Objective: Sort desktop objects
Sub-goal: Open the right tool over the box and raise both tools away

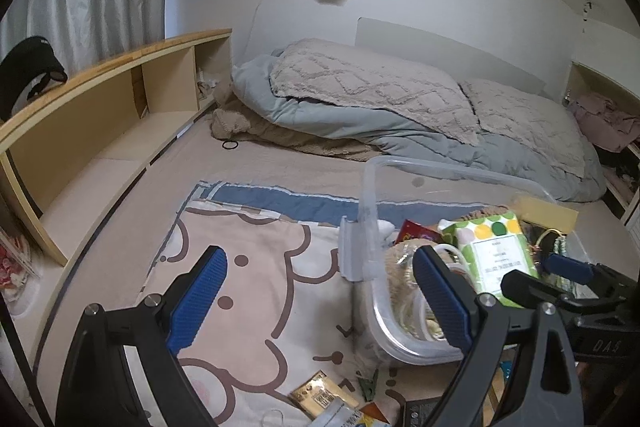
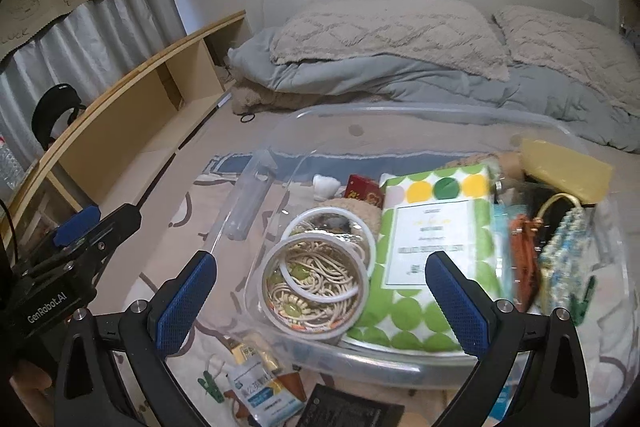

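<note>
Bedding fills the far end of the bed (image 1: pixel 120 219): one blue-grey quilt (image 1: pixel 360 123) with two beige textured pillows (image 2: pixel 380 27) on top. Nearer lies a cartoon-print blanket (image 1: pixel 248 291), and on it stands one clear plastic bin (image 2: pixel 400 359) holding the sorted things. Both claws point downward over the blanket and bin. The left claw (image 1: pixel 320 299) has its two blue-padded fingers spread wide, one over the blanket and one over the bin's near corner, with nothing between them. The right claw (image 2: pixel 320 295) is just as wide apart, hovering above the bin's front rim and gripping nothing; in the right wrist view the left claw's black body reads "GenRobot.AI", and in the left wrist view the right claw's body shows the letters "DAS". Inside the bin are one green-and-yellow dotted packet (image 2: pixel 432 247) with a white label whose print is too small to read, two round noodle cups (image 2: pixel 316 283) side by side, one red box (image 2: pixel 364 191), one yellow block (image 2: pixel 564 163) at the far right corner, and a beaded pouch (image 2: pixel 564 251). Loose on the blanket in front of the bin lie one white-and-blue sachet (image 2: pixel 260 395), one gold sachet (image 1: pixel 320 395), one green clip (image 2: pixel 212 387) and one dark flat object (image 2: pixel 352 407); their writing is illegible.
</note>
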`<state>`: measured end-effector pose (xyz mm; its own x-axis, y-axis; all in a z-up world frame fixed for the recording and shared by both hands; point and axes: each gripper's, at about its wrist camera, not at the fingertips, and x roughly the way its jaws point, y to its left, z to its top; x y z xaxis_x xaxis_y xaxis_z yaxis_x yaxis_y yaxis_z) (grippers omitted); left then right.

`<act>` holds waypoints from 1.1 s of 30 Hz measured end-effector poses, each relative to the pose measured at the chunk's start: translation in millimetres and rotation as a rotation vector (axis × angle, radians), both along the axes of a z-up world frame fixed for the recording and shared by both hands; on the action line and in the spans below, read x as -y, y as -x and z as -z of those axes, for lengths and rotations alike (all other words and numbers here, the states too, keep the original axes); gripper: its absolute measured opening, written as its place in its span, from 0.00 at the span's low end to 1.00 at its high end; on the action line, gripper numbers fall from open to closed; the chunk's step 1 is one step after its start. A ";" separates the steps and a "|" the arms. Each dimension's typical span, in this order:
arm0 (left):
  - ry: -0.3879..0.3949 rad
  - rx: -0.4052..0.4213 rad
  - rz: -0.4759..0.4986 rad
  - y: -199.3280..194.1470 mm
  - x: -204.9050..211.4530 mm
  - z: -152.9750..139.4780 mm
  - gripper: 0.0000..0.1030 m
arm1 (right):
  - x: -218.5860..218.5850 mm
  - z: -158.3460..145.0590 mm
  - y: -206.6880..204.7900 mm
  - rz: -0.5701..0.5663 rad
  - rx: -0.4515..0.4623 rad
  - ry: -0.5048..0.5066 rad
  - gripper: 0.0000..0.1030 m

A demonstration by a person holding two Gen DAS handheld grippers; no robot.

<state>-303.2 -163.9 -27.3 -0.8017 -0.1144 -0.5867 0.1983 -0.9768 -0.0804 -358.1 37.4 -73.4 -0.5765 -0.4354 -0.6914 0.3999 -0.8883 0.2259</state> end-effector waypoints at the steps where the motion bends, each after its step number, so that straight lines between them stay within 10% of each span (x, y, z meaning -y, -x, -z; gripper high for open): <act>1: 0.001 -0.004 0.003 -2.0 -2.2 -3.4 0.92 | -4.0 -4.4 -3.1 0.004 -0.008 -0.001 1.00; 33: 0.105 -0.088 0.071 -112.5 -101.8 -81.0 0.92 | -111.9 -85.7 -129.6 0.120 -0.239 -0.132 1.00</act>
